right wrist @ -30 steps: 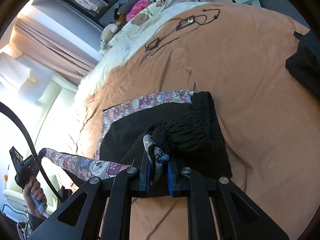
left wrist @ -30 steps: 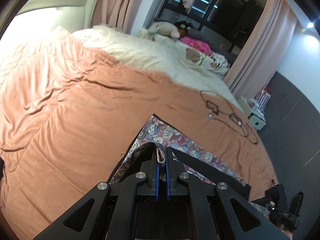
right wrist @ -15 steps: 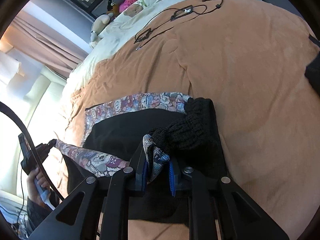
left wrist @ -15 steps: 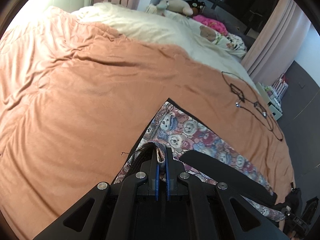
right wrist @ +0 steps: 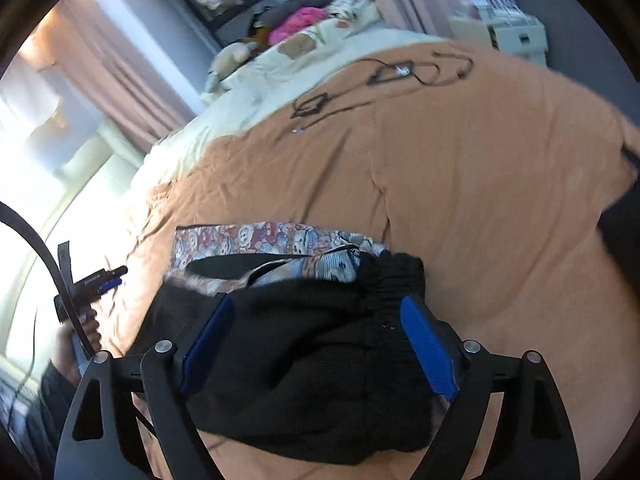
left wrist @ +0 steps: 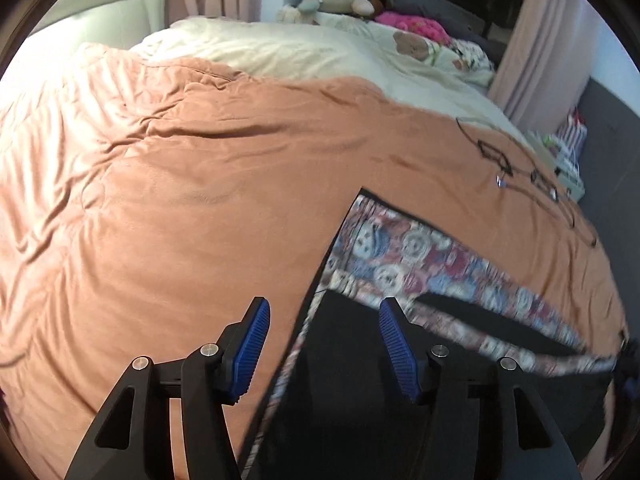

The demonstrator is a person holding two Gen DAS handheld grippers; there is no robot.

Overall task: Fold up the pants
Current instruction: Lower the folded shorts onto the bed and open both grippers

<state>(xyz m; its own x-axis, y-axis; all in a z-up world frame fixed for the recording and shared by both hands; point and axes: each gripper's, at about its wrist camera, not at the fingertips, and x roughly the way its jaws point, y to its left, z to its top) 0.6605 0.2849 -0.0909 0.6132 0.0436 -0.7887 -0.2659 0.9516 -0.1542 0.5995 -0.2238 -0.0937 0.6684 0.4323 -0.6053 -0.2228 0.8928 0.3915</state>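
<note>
Your one pair of pants, black knit with a bear-print lining and ribbed waistband, lies flat on the wrinkled orange duvet; your left gripper is opening over its edge, pads clear; your right gripper is opening above the waistband, gripping nothing.

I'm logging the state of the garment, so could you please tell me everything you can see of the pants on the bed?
The pants are soft fabric, black on one face and printed with cartoon bears in red, blue and cream on the other. They lie folded over on the orange blanket, the black layer on top and a printed band exposed along the far edge. A black ribbed, gathered waistband bunches at the right end. Both grippers' jaws are opening above them; no pad presses on the cloth.
</note>
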